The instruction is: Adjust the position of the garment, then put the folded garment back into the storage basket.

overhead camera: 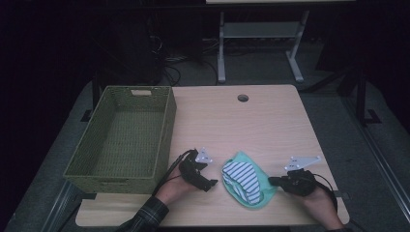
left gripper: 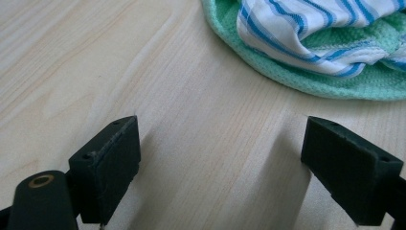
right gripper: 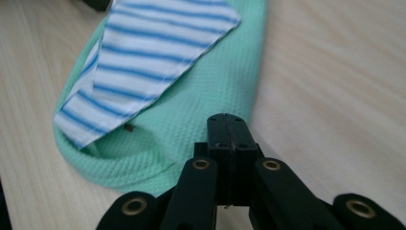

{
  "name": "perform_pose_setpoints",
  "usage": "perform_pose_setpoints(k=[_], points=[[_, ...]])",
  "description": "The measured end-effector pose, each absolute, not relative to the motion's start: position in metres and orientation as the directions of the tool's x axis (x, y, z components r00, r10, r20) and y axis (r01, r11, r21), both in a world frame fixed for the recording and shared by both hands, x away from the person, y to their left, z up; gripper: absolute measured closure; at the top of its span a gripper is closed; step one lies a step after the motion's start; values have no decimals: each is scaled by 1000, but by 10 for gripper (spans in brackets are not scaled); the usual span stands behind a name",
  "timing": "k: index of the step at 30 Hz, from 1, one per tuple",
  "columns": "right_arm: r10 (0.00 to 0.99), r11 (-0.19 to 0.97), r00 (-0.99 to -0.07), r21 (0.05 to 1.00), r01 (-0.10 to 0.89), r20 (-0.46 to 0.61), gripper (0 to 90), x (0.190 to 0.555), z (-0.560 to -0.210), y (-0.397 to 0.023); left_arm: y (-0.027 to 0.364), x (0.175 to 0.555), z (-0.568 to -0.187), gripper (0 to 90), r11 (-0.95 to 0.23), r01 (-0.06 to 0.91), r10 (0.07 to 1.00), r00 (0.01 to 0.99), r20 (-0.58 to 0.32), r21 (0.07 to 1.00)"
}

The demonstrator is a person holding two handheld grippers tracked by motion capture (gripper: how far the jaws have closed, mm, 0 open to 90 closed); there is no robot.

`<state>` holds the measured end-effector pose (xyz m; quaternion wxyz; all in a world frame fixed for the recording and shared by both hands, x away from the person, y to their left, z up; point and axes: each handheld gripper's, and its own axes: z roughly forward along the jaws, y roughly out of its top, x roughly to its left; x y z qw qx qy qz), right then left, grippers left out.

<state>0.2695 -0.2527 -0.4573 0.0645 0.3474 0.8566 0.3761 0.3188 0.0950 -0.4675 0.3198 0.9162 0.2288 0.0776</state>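
Note:
A mint-green cloth (overhead camera: 263,194) lies crumpled near the table's front edge, with a white cloth with blue stripes (overhead camera: 241,180) bunched on top of it. My left gripper (overhead camera: 210,181) sits just left of the pile and points at it, jaws open over bare wood. In the left gripper view the gripper (left gripper: 229,143) has nothing between its pads, and the green cloth (left gripper: 287,79) and striped cloth (left gripper: 297,28) lie ahead. My right gripper (overhead camera: 271,181) is at the pile's right edge. Its jaws (right gripper: 227,125) are shut, tips over the green cloth (right gripper: 215,81), beside the striped cloth (right gripper: 153,48).
An empty olive woven basket (overhead camera: 164,130) stands on the table's left side, close to my left hand. The light wooden table (overhead camera: 251,125) has a round cable hole (overhead camera: 242,98) near its far edge. A grey desk frame (overhead camera: 261,31) stands on the floor beyond.

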Motion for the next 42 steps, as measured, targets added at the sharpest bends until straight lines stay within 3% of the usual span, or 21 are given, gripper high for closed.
perform_pose_setpoints(k=[5,9,11,13,15,16,19,30,42], points=[[704,430,-700,711,557,123,897,279,-456,-264,94,320,-466,125,-700,372,466,885,-4,610],[760,399,-643,711,580,98,757,291,-459,-274,94,320,-464,127,-703,383,470,883,-14,599],[792,370,-602,703,607,103,633,297,-462,-280,93,319,-461,127,-704,384,464,886,-23,598],[800,366,-592,704,608,96,593,299,-464,-281,92,318,-460,127,-700,391,469,883,-27,597],[820,357,-567,709,608,73,458,302,-469,-283,91,317,-457,127,-696,398,469,882,-40,598],[820,357,-567,709,608,73,458,302,-469,-283,91,317,-455,127,-696,394,465,884,-41,600],[838,363,-545,717,595,27,345,303,-474,-283,89,314,-447,127,-687,399,459,886,-62,608],[849,341,-528,735,586,27,237,303,-482,-286,73,306,-430,131,-680,388,430,898,-90,622],[852,337,-523,733,591,30,216,304,-482,-286,44,297,-422,135,-696,347,372,923,-98,629]])
